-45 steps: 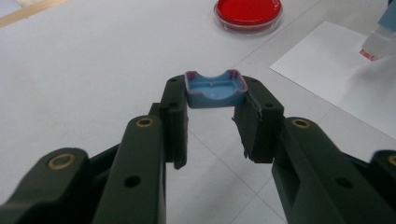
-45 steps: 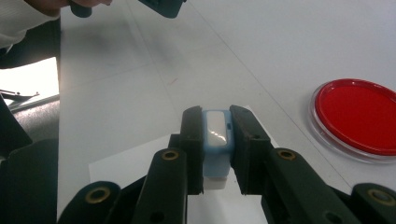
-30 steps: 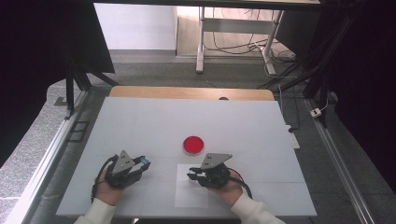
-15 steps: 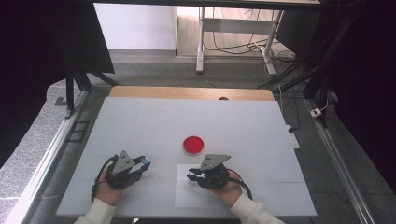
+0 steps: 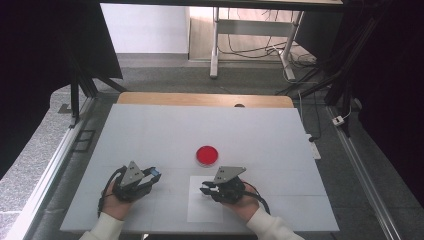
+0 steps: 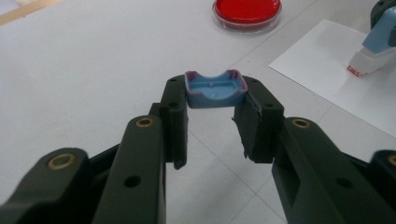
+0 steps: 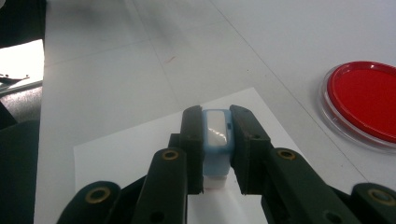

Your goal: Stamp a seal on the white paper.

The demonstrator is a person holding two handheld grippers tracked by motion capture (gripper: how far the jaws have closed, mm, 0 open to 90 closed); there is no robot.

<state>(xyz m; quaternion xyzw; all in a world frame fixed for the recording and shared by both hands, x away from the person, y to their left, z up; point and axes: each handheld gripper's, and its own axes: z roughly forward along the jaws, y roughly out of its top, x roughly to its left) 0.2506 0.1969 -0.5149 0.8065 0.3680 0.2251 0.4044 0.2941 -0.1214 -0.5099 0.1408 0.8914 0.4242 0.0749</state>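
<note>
My left gripper (image 5: 153, 176) is at the table's near left, shut on a small blue cap (image 6: 215, 88) with a reddish rim, held hollow side up between the fingertips. My right gripper (image 5: 205, 190) is shut on a blue and white stamp-like block (image 7: 217, 135). It holds the block over a white paper sheet (image 5: 205, 212). Seen in the left gripper view, the block (image 6: 373, 49) has a red-edged white base down at the paper; whether it touches I cannot tell. A round red dish (image 5: 206, 155) lies just beyond the paper.
The white table (image 5: 165, 130) stretches wide beyond the dish, with a wooden strip (image 5: 205, 99) along its far edge. Metal rails run down both sides. A desk frame and cables stand on the floor behind.
</note>
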